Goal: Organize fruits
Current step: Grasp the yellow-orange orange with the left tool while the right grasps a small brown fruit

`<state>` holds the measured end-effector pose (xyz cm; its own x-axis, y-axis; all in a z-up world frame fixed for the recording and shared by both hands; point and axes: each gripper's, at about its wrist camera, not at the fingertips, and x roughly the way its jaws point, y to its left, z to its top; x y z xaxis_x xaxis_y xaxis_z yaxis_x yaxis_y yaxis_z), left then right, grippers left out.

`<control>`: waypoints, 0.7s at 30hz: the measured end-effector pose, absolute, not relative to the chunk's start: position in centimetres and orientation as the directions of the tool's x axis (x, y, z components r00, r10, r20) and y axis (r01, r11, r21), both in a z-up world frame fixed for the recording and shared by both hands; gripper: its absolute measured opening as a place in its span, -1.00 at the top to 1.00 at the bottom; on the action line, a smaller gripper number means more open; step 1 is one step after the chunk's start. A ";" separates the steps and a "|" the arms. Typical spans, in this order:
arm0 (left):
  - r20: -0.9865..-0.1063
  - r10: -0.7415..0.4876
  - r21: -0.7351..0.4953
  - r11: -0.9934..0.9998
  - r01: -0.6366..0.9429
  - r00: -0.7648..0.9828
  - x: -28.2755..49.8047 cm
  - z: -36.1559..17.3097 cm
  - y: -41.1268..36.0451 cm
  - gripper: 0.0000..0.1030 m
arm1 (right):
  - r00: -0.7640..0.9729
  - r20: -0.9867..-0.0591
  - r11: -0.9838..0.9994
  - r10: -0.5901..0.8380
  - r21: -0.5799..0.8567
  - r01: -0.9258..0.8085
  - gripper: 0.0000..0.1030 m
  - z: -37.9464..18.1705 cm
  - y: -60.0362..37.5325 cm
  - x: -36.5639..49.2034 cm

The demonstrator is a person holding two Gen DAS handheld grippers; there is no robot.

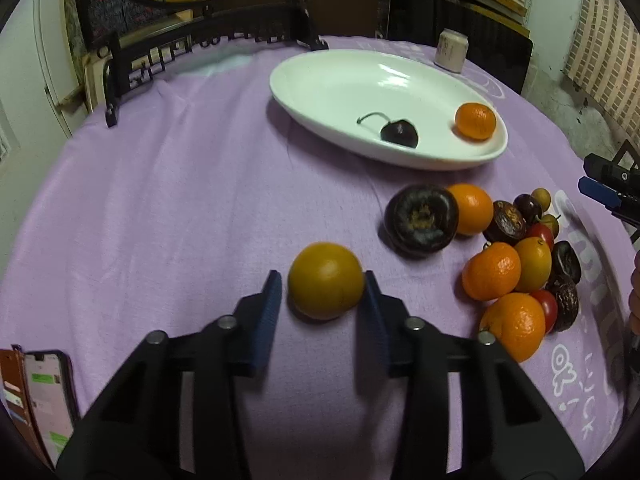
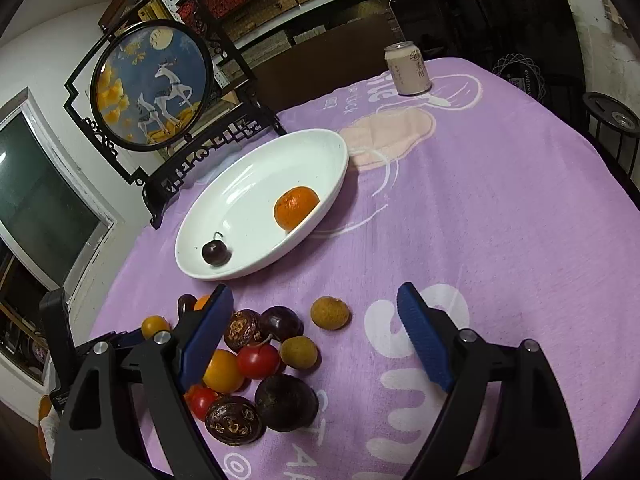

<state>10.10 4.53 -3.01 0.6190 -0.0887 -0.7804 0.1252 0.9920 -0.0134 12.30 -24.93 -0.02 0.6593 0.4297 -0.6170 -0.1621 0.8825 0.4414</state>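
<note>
1. The yellow fruit point(image 1: 326, 280) lies on the purple cloth point(image 1: 180, 200), apart from the fruit pile point(image 1: 520, 272); the left gripper point(image 1: 323, 282) has its two blue pads on both sides of it, pinching it.
2. The white dish point(image 1: 320, 76) stands further back; it holds a mandarin point(image 1: 475, 121) and a dark cherry point(image 1: 399, 133).
3. The right gripper point(image 2: 316, 312) hangs over the pile with its fingers spread wide, holding nothing.
4. A can point(image 2: 407, 68) stands at the far edge; a phone point(image 1: 48, 404) lies at the near left.
</note>
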 end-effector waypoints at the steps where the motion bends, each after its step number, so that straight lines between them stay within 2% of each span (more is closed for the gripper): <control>1: -0.779 -0.091 -0.012 0.991 0.130 0.620 10.1 -3.0 4.4 0.32 | 0.656 -0.619 0.882 0.432 0.441 -0.165 -0.64 0.0 -24.9 12.3; 5: -0.774 -0.077 -0.004 0.993 0.117 0.628 10.0 -2.8 4.4 0.32 | 0.627 -0.650 0.892 0.429 0.415 -0.180 -0.62 -0.4 -24.2 12.5; 9: -0.775 -0.078 -0.024 0.995 0.094 0.627 10.1 -2.6 5.1 0.32 | 0.580 -0.696 0.902 0.424 0.383 -0.201 -0.15 -1.3 -23.2 12.9; 12: -0.779 -0.077 -0.023 0.995 0.095 0.622 10.2 -2.7 5.0 0.32 | 0.563 -0.710 0.903 0.424 0.377 -0.205 0.02 -1.8 -22.9 13.1; 16: -0.781 -0.075 -0.013 0.994 0.104 0.620 10.2 -2.7 4.7 0.32 | 0.571 -0.691 0.889 0.443 0.421 -0.180 0.11 -2.0 -23.8 13.3; 21: -0.781 -0.069 -0.005 0.994 0.105 0.620 10.3 -2.8 4.5 0.31 | 0.564 -0.692 0.879 0.451 0.454 -0.146 0.11 -2.6 -24.2 14.2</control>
<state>10.30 4.55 -2.83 0.6204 -0.0692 -0.7813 0.1046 0.9945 -0.0050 14.19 -24.15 -2.58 0.5637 0.4509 -0.6920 -0.1460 0.8790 0.4538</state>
